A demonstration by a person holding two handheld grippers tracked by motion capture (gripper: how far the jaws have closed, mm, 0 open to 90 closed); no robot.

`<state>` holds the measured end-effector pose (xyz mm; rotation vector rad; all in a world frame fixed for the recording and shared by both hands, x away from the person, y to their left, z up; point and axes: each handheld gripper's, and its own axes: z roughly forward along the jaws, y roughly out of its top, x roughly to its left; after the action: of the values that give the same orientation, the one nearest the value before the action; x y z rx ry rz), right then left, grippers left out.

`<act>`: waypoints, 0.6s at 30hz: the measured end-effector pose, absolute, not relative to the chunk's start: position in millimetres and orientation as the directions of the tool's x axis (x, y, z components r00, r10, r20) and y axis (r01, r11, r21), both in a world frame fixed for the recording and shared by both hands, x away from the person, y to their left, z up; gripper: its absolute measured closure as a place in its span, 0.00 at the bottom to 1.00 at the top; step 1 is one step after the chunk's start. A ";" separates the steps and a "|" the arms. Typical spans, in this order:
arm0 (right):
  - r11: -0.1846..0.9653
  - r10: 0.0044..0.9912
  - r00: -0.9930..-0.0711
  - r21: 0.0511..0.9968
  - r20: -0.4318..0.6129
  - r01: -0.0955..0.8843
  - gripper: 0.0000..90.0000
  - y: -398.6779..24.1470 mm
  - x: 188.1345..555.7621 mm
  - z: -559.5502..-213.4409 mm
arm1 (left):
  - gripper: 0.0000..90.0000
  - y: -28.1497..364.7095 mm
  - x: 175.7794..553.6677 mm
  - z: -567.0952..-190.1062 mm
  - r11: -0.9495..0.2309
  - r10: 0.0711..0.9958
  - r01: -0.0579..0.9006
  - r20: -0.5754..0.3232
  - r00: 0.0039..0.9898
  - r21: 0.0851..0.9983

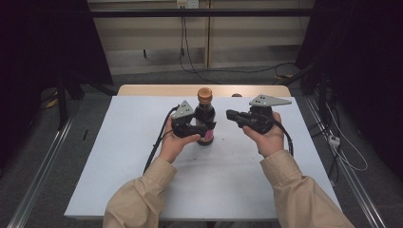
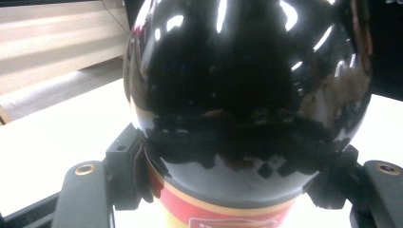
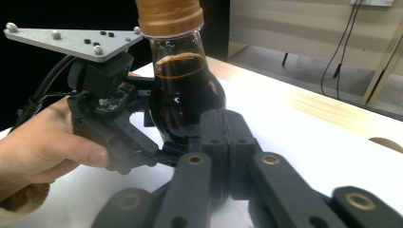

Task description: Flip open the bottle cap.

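My left claw (image 1: 205, 127) grips the dark bottle (image 1: 205, 118) around its lower body, one jaw pressed to each side just above the red and cream label. The bottle stands upright near the middle of the white surface (image 1: 119, 156), its brown cap (image 1: 205, 95) pointing to twelve o'clock in the high view. At three o'clock from it, close by but apart, my right claw (image 1: 231, 114) has its jaws shut on nothing, tips aimed at the bottle.
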<state>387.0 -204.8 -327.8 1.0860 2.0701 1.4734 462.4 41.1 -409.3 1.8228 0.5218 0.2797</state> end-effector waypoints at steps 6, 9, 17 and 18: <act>0.188 0.753 -0.650 0.911 0.106 0.366 1.00 -202.4 392.0 -319.6 | 0.33 40.6 462.0 -408.9 -0.244 0.489 0.209 -0.066 0.870 0.947; 0.199 0.747 -0.658 0.914 0.092 0.354 1.00 -199.7 395.1 -313.7 | 0.33 40.7 462.4 -408.7 -0.250 0.489 0.209 -0.063 0.870 0.945; 0.211 0.735 -0.673 0.913 0.087 0.348 1.00 -194.3 398.7 -305.8 | 0.33 41.0 461.1 -408.5 -0.253 0.488 0.206 -0.060 0.871 0.945; 0.216 0.731 -0.677 0.913 0.084 0.347 1.00 -193.2 399.8 -304.7 | 0.33 40.2 460.6 -408.7 -0.244 0.490 0.209 -0.066 0.869 0.947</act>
<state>399.8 -193.2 -304.7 1.0024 2.1312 1.4502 460.6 40.2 -408.7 1.8268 0.5264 0.2881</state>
